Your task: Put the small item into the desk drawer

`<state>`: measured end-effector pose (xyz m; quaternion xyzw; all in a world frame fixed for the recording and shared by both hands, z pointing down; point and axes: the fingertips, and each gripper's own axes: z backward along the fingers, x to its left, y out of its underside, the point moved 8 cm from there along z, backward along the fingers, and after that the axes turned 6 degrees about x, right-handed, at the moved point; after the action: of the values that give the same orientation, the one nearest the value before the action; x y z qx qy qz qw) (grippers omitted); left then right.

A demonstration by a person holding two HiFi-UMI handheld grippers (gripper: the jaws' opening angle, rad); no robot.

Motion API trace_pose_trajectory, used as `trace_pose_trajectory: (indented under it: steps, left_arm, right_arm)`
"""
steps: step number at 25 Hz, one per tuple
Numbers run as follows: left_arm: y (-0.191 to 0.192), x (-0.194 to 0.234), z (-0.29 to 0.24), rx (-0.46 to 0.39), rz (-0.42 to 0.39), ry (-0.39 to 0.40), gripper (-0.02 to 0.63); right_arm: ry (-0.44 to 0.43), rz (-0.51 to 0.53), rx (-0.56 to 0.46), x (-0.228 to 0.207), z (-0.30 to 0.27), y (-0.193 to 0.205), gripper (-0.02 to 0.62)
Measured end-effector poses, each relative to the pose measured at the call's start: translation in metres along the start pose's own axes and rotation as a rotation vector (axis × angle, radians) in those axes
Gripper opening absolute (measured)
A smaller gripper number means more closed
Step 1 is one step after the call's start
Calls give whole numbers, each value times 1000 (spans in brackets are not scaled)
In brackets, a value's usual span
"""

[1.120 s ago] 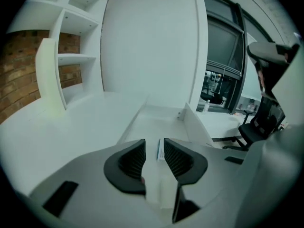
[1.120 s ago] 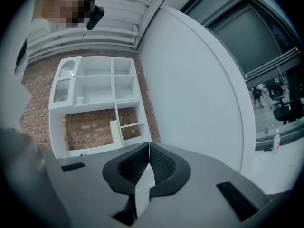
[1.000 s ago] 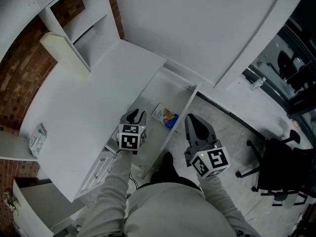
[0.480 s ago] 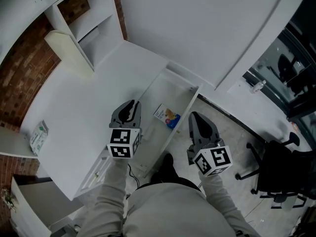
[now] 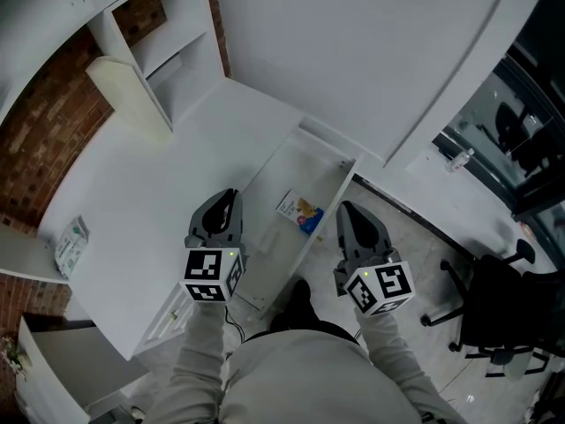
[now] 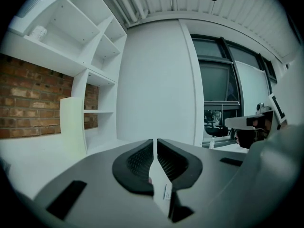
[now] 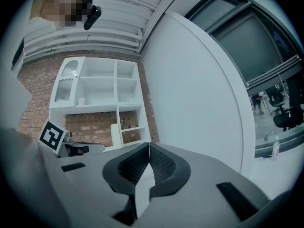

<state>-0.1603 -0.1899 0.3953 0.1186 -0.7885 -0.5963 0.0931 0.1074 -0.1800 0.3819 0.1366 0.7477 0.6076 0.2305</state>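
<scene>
As I looked down over my own arms, the left tongs [image 5: 226, 203] hung over the table [image 5: 132, 184] edge beside the open drawer [image 5: 313, 164], their jaws closing with only a thin slit between them and nothing in it. The right tongs [image 5: 347, 212] hung on the drawer's other side, over the floor, clenched pad to pad and empty.

Between the two, just ahead of both tips, the small item [image 5: 297, 212] already lay flat on the drawer floor, a pale packet with a blue and orange print. It sat closer to the right tongs than to the left. Its long axis seemed to run across the drawer, not along its travel, and it touched neither tongs. I judged the placing done, so any next move would have turned on the drawer itself, which stood pulled well out from the table.

Only the head view showed the item and the drawer. The left gripper view looked level past its own tips [image 6: 155, 141] to a pale upright board [image 6: 72, 125], the shelves [image 6: 95, 56] and a dark window [image 6: 221, 94]. The right gripper view, past its shut tips [image 7: 148, 146], caught the left tongs' marker cube [image 7: 51, 136] and the shelves against brick, with no drawer in sight.

Farther off on the table, well apart from all this, lay a second small packet [image 5: 69, 244]
</scene>
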Motion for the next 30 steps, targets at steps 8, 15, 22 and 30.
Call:
trace_pose_trajectory:
  steps: [8,15,22,30]
  left_arm:
    - [-1,-3,19,-21,-9,-22,18]
    - [2,-4,28,-26,3,-13,18]
    - [2,-6,33,-30,4,-7,17]
    - [2,-4,35,-36,13,-18,17]
  right_arm:
    - [-2,14,-5,3,5,-4,28]
    - [-2,43,2,9,10,-1,28]
    - [24,71,18,10,15,1,26]
    - [5,62,20,12,14,2,26]
